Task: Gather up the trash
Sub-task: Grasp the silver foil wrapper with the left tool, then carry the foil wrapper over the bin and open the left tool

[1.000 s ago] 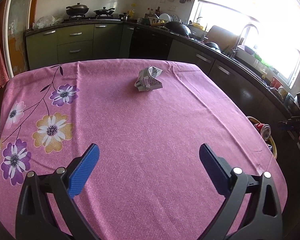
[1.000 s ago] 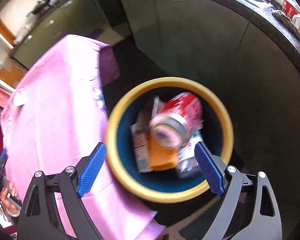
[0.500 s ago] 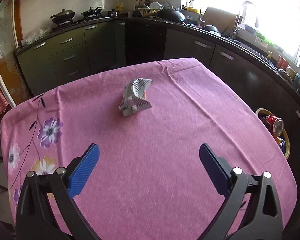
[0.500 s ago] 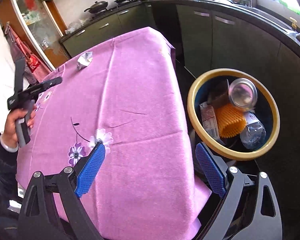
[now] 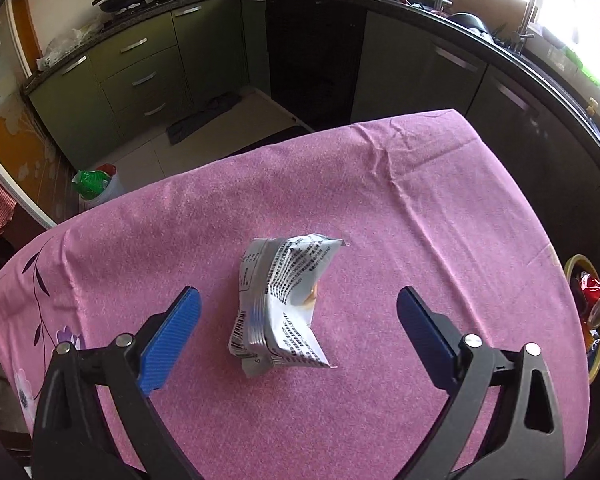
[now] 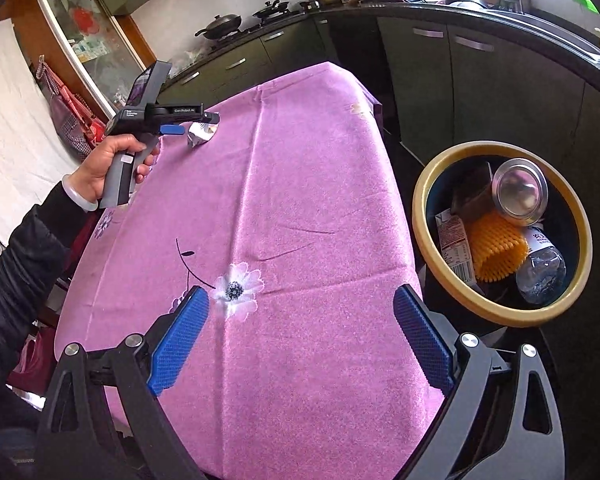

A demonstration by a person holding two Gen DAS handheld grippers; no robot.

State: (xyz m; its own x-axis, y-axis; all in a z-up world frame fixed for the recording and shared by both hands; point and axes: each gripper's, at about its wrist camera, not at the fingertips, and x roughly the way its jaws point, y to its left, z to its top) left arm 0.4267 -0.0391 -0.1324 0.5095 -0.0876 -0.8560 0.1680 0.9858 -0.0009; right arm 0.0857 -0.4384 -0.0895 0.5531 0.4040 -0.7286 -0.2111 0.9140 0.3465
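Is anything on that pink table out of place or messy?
Yes: one crumpled silver wrapper lies alone on the pink tablecloth, between the left gripper's open jaws. Other trash already sits in the yellow-rimmed bin.

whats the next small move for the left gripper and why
Probably ease the left gripper down and close on the crumpled wrapper. Its jaws have just been closing a little but stand wide, with the wrapper lying between them on the pink tablecloth, untouched by either pad. The right gripper is open and empty near the bin.
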